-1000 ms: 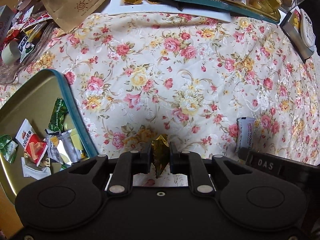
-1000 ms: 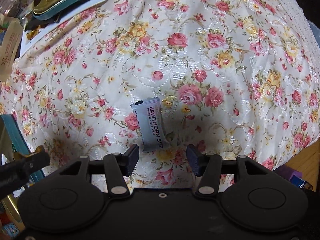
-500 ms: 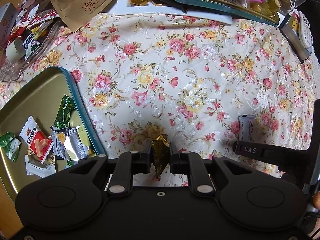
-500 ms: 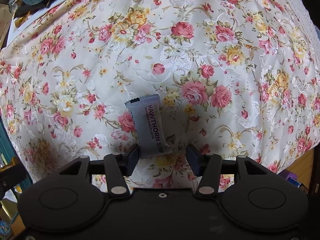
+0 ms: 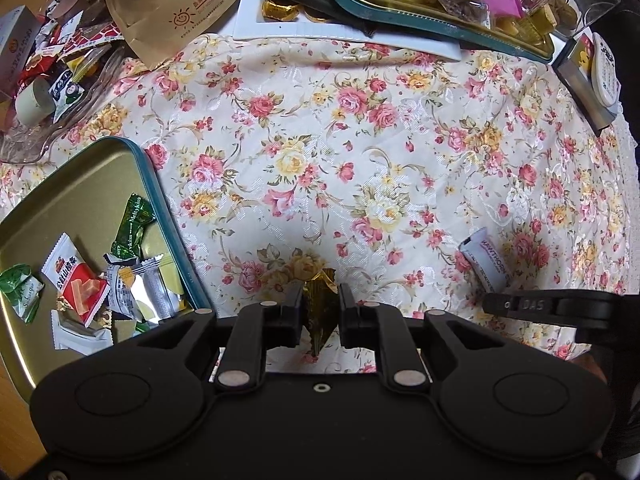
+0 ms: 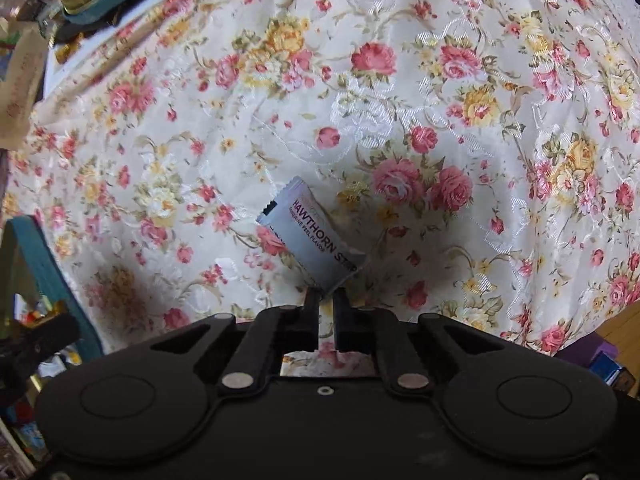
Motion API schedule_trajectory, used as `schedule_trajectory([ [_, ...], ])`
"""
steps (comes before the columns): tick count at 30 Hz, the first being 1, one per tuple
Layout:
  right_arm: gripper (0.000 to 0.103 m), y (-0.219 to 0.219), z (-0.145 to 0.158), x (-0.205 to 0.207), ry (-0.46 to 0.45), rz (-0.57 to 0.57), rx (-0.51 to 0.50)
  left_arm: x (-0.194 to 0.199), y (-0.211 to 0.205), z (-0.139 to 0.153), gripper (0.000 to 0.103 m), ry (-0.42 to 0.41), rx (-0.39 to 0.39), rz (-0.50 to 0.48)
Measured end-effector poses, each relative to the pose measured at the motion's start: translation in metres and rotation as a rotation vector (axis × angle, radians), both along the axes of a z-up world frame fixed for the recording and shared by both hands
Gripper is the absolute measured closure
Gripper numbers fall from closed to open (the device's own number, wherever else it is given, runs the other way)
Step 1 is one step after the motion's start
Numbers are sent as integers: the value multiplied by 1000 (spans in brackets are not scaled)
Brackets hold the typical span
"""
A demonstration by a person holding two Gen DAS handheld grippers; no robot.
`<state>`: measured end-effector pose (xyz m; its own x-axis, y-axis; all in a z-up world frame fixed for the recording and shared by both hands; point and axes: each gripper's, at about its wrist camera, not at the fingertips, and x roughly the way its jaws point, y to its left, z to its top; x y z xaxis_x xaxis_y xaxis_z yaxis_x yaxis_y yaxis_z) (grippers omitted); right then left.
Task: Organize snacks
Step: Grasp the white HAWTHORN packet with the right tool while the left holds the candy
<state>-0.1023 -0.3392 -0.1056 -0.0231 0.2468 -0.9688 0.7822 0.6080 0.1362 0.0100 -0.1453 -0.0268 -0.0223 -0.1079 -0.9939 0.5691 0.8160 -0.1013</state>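
Observation:
My left gripper [image 5: 320,312] is shut on a gold-foil candy [image 5: 319,320], held above the floral tablecloth [image 5: 360,160]. A teal-rimmed gold tin tray [image 5: 154,184] with several wrapped snacks lies to its left. My right gripper [image 6: 326,304] is shut on the near end of a grey Hawthorn Strip packet [image 6: 308,236], which tilts up off the cloth. From the left wrist view the same Hawthorn Strip packet [image 5: 482,260] shows at lower right, with the right gripper's black finger [image 5: 552,306] across its near end.
A glass dish [image 5: 36,148] of snacks and a brown paper bag [image 5: 172,4] sit at the back left. A second teal tin [image 5: 440,24] of sweets on a white board is at the back. A small box [image 5: 588,76] lies at the right edge.
My right gripper closed its jaws on the Hawthorn Strip packet, and the packet's far end tipped up and turned. The left gripper kept the gold candy and stayed put.

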Motion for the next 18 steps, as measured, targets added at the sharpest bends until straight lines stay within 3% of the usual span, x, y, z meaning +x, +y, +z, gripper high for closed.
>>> schedule_trajectory([
  [6,96,-19,24,-8,-84,-73,45,0,1,8,81,9,-29,6],
  [10,95,-21,36,-12,-89,-104,35,-1,4,12,81,15,-44,5],
  [14,73,-15,41,-12,-86,-121,-60,-3,5,15,81,17,-58,3],
  [18,68,0,32,3,-110,-47,-149,-4,6,15,81,17,-58,1],
])
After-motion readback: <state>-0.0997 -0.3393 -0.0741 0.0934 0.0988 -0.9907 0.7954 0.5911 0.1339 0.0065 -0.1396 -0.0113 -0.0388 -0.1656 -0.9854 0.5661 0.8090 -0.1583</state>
